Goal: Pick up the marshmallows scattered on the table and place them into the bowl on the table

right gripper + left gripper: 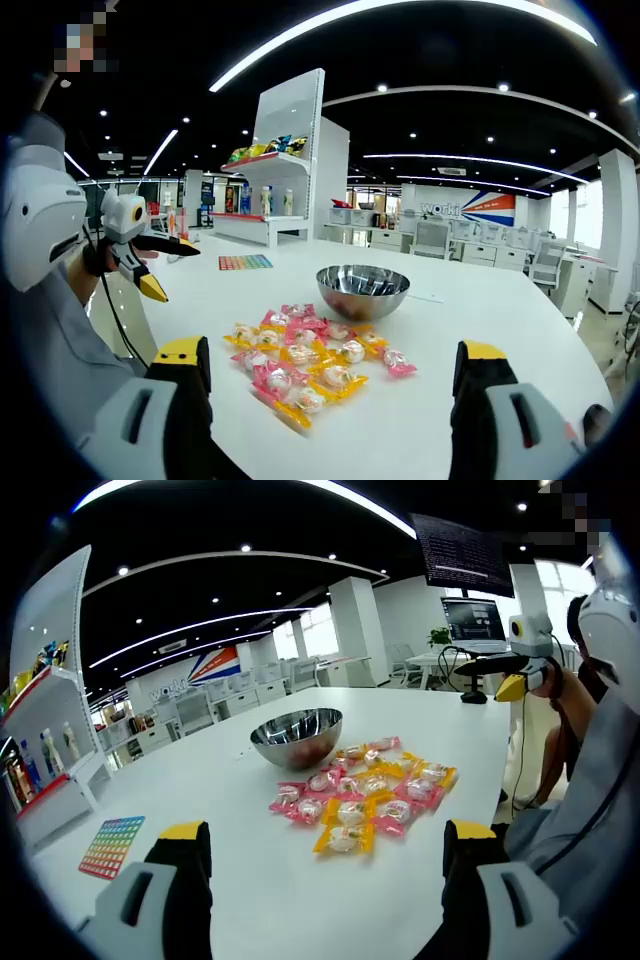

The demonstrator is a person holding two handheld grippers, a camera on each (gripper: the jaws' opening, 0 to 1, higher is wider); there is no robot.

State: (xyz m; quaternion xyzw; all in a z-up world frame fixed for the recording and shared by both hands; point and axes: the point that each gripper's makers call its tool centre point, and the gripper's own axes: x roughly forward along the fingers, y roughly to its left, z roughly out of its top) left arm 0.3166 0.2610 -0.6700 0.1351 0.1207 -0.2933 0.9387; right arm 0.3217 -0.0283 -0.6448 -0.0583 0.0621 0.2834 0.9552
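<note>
Fingers (185,832) apart above white table (250,900), office.

A large open office with a black ceiling (430,50) crossed by long curved light strips (200,625) and small spotlights. White display shelves (285,150) hold what look like packaged goods. Rows of white desks (470,245), white pillars (355,630), bright windows (320,630) and a monitor (472,620) stand beyond.

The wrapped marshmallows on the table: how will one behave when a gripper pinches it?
The wrapped marshmallows look glossy, so a wrapper may slip or crinkle. Each looks small and puffy, probably light and squashy. They overlap in a pile beside the bowl, so neighbours may shift.
</note>
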